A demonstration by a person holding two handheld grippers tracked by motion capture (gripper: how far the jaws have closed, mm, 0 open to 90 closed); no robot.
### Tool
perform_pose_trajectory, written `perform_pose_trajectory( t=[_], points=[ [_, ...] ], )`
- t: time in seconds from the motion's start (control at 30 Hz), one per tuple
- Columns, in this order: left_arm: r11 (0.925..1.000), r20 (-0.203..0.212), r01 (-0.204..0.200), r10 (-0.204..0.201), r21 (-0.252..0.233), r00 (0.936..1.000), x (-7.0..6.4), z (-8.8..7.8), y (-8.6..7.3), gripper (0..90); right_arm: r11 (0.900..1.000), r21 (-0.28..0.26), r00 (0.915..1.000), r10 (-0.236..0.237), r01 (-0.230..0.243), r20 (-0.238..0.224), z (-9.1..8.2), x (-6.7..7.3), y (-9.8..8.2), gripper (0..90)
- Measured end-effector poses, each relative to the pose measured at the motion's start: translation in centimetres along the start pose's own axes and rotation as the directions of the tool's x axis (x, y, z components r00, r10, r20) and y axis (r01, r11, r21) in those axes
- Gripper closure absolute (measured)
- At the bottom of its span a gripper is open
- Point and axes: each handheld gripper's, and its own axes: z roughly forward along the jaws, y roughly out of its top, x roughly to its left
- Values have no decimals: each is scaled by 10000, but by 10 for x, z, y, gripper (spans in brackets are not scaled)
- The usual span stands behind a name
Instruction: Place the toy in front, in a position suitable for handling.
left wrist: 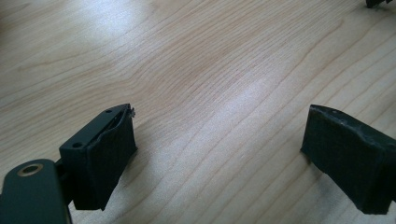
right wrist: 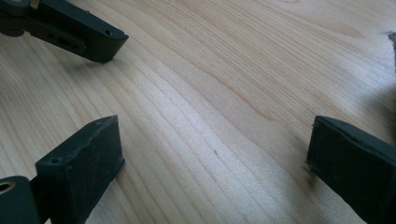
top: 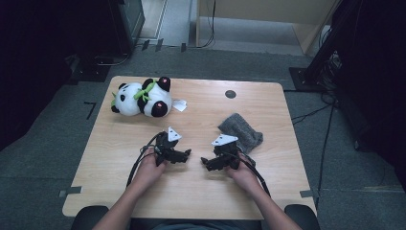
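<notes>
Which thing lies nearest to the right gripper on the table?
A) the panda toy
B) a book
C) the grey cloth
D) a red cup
C: in the high view the grey cloth lies on the table just behind the right gripper, while the panda toy lies at the far left corner.

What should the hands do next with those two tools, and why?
Probably swing the right gripper back toward the grey cloth just behind it. Both grippers rest on the table facing each other, open, nothing between their fingers. The cloth lies nearest the right hand; the panda sits farther off, beyond the left gripper.
</notes>
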Motion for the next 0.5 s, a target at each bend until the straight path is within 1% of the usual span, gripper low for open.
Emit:
perform_pose_trajectory(
  t=[0.5],
  points=[
    [10000,1,1,-1,-1,10000,0,0,0,92,10000,7,10000,26,-26,44,1,0,0,18]
  ],
)
